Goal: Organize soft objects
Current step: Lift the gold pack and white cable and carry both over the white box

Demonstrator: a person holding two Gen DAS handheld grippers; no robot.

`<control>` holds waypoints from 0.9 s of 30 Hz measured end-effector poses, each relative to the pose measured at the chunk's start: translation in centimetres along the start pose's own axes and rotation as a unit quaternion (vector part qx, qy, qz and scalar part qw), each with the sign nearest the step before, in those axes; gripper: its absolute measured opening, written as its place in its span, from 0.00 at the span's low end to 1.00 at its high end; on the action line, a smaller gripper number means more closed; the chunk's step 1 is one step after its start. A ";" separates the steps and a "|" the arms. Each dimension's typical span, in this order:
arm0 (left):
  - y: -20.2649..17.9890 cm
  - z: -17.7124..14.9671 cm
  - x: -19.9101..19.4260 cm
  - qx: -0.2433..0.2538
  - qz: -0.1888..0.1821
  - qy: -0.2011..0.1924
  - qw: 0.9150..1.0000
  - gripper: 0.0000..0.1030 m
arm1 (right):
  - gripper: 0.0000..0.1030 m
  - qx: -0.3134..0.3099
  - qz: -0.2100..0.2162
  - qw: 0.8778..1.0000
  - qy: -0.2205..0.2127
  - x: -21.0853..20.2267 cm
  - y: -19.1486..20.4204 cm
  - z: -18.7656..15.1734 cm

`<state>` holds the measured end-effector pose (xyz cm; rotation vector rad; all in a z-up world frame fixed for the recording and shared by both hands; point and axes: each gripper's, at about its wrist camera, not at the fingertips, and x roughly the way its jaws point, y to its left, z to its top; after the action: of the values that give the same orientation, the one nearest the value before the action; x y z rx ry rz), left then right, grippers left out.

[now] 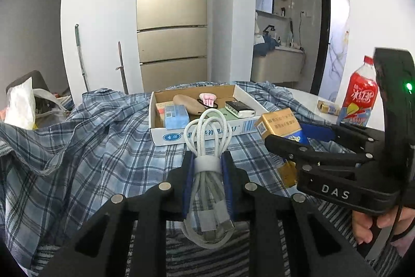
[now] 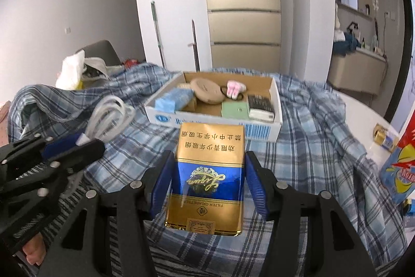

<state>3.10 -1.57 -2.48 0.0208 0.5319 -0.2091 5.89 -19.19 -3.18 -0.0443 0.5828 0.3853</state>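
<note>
My left gripper (image 1: 206, 160) is shut on a coiled white USB cable (image 1: 207, 136) bound with a white strap, held above the plaid cloth (image 1: 90, 147) just before the cardboard box (image 1: 166, 138). My right gripper (image 2: 207, 168) is shut on a gold and blue cigarette pack (image 2: 207, 173), held upright in front of the same box (image 2: 166, 118). In the left wrist view the right gripper (image 1: 288, 139) and its pack (image 1: 278, 123) show at right. In the right wrist view the left gripper (image 2: 85, 144) with the cable (image 2: 109, 118) shows at left.
The box holds a blue tissue pack (image 1: 176, 116), a tan pouch (image 1: 189, 103), a pink hair tie (image 1: 207, 98), a green card (image 2: 234, 109) and a dark pack (image 1: 240, 108). A red drink bottle (image 1: 360, 95) and a small battery (image 2: 384, 138) stand on the white table at right.
</note>
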 end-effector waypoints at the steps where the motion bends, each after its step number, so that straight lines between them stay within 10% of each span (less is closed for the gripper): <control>1: 0.2 -0.1 -0.2 -0.003 0.001 -0.004 1.000 0.22 | 0.52 -0.003 -0.002 1.000 -0.004 -0.1 0.1 0.0; 16: 0.2 4.3 -4.0 0.020 -0.017 -0.135 0.991 0.22 | 0.52 -0.011 -0.047 0.994 -0.100 -2.7 -0.2 2.8; 27: 2.0 9.4 3.2 0.005 0.012 -0.188 0.982 0.22 | 0.52 0.006 -0.092 0.988 -0.126 2.2 -2.9 9.4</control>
<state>10.86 -0.95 3.91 -0.0019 0.1544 -0.1864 13.58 -19.71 3.30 -0.0376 0.3284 0.2040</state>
